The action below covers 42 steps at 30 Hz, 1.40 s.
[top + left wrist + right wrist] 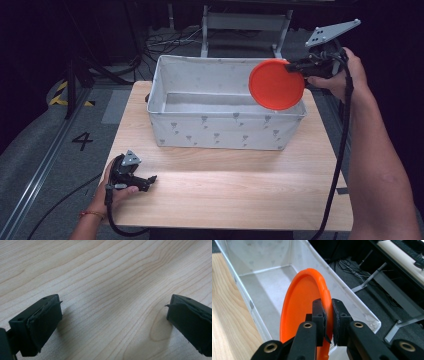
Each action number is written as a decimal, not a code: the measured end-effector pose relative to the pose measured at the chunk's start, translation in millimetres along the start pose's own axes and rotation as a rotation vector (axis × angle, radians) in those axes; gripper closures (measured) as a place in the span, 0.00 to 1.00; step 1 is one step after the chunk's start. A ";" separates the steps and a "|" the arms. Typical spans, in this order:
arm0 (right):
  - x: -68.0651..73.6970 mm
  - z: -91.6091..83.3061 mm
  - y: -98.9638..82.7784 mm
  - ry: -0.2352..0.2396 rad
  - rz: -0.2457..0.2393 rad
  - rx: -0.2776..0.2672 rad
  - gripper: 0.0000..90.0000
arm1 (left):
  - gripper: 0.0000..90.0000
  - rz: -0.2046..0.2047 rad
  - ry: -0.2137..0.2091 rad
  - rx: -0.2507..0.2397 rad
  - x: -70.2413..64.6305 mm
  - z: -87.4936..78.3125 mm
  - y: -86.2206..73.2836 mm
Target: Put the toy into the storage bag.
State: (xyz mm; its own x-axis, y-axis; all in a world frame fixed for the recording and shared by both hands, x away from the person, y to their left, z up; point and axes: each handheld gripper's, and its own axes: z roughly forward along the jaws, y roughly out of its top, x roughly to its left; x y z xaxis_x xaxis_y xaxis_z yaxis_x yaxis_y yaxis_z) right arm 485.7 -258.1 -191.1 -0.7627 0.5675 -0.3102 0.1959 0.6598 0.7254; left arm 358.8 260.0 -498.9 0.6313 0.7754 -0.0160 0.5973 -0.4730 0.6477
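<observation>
My right gripper [328, 315] has its jaws clamped on the rim of the orange plate [276, 84]; my left gripper [113, 322] has its jaws wide apart with nothing between them, low over the wooden table [225, 185]. The white fabric bin [200, 127] stands at the table's far side. The plate stands on edge over the bin's right end, face turned toward me. Dark floor with cables lies beyond.
</observation>
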 end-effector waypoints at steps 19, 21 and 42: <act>9.7 63.5 -30.3 0.143 -0.068 0.121 0.91 | 0.00 -0.003 0.010 -0.001 -0.7 -0.4 -0.3; 11.2 67.3 -34.4 0.155 -0.085 0.151 0.91 | 0.00 -0.003 0.010 -0.001 -0.7 -0.4 -0.3; 20.9 85.1 -39.0 0.271 -0.184 0.391 0.90 | 0.00 0.000 0.010 -0.001 -0.3 -0.4 -0.1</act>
State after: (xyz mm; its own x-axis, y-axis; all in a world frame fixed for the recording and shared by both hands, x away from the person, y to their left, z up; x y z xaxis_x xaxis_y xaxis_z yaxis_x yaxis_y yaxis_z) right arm 514.5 -230.0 -278.2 -0.9286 0.3104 -0.2031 0.2197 0.9014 0.3731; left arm 358.3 260.0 -498.7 0.6264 0.7795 -0.0086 0.5968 -0.4725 0.6485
